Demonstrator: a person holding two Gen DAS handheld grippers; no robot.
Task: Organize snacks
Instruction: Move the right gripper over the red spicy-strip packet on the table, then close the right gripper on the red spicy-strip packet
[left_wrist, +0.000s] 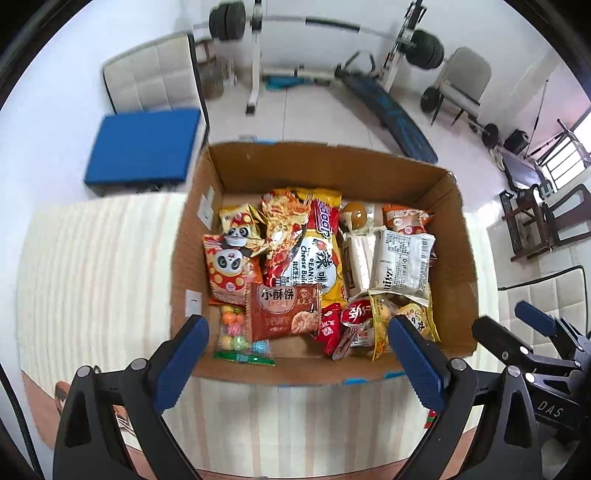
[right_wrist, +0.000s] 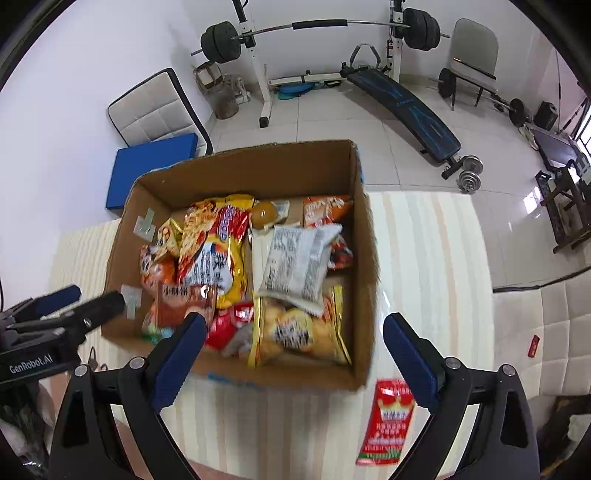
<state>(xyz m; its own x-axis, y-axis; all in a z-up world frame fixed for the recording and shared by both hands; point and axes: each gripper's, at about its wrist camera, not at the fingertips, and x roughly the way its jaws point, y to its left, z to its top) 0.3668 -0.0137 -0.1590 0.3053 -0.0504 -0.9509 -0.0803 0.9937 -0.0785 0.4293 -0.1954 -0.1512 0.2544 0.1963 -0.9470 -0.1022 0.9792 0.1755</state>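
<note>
Brown cardboard box (left_wrist: 454, 273) is sitting at the centre of both views on a pale striped worktop (left_wrist: 92, 280), holding the snack packets (left_wrist: 317, 258): a yellow noodle bag, panda packs, a white wrapper. The left hand-held gripper (left_wrist: 297, 332) is hanging over the box's near edge with its blue fingers (left_wrist: 181, 354) spread wide and nothing between them. The right hand-held gripper (right_wrist: 295, 332) is likewise gaping, empty. A red packet (right_wrist: 388, 421) is lying on the worktop at lower right, outside the box.
</note>
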